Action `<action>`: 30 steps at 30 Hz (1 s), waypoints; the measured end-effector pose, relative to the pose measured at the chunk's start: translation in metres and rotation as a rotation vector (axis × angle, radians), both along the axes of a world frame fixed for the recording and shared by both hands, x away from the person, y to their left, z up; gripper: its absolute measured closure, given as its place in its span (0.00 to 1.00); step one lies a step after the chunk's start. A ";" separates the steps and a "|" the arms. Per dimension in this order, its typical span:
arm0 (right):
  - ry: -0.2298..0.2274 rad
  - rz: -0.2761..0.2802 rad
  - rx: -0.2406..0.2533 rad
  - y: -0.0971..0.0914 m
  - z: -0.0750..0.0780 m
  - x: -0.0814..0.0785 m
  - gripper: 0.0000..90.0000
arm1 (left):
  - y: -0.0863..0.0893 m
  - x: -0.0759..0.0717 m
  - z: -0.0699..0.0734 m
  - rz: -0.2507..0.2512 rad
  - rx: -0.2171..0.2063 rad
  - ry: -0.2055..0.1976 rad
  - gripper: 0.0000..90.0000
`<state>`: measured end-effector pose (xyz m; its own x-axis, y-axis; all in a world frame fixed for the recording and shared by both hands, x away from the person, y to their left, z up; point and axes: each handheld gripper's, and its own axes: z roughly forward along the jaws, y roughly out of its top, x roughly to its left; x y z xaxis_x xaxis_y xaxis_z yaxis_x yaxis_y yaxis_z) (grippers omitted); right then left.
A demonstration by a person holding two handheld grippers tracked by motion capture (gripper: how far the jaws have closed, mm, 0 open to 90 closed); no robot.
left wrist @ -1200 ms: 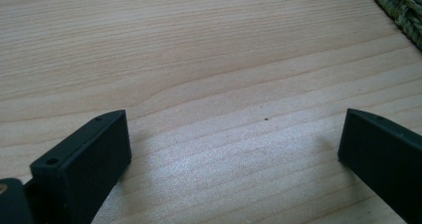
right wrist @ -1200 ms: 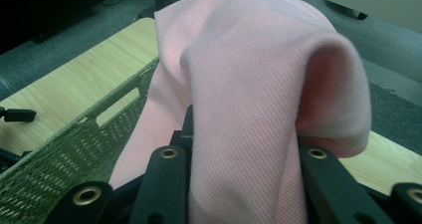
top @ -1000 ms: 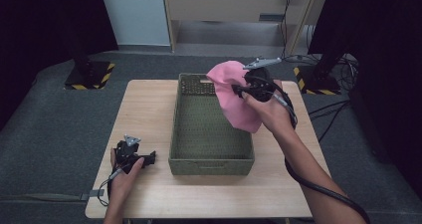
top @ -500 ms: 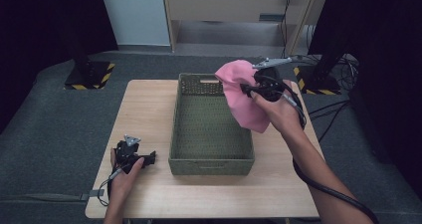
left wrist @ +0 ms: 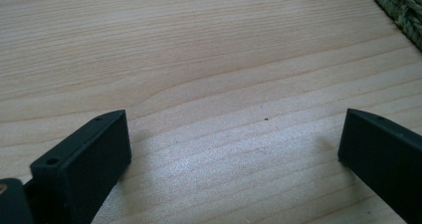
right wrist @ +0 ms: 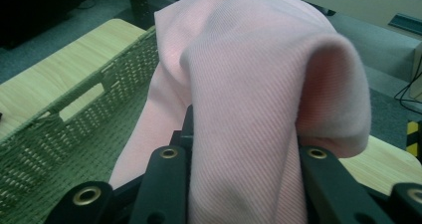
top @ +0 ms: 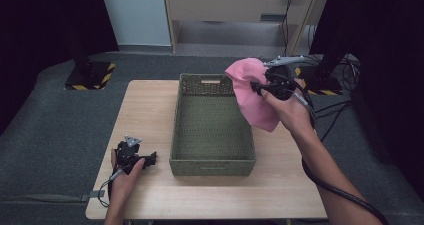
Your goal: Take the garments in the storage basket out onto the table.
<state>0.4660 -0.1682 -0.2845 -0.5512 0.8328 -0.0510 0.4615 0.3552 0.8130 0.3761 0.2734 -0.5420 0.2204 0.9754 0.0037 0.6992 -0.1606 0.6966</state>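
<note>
Right tongs [top: 260,88] pinch pink cloth [top: 252,92], holding it up over basket [top: 212,162] far right corner, maybe to lift it clear. Left tongs [top: 150,158] wide, resting on bench [top: 145,105] near left edge.

cloth [top: 256,100]: 1, pink | basket [top: 212,161]: 1, green, woven | table [top: 145,115]: 1, wood | grippers: 2 – left gripper [top: 150,158], right gripper [top: 256,88] | hands: 2 | stand bases with yellow-black stripes: 2 – left base [top: 90,76], right base [top: 322,82]
</note>
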 end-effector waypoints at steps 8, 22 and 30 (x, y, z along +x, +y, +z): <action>0.004 -0.033 -0.013 -0.012 -0.001 0.004 0.77 | 0.000 0.000 0.000 0.000 0.000 0.000 0.00; 0.014 -0.083 -0.018 -0.037 -0.007 0.008 0.77 | 0.000 0.000 0.000 0.000 0.000 0.000 0.00; 0.023 -0.101 -0.025 -0.045 -0.014 0.011 0.77 | 0.000 0.000 0.000 0.000 0.000 0.000 0.00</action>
<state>0.4765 -0.2129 -0.2986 -0.4661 0.8826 -0.0608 0.5141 0.3261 0.7933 0.3761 0.2734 -0.5421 0.2203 0.9754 0.0035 0.6992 -0.1604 0.6967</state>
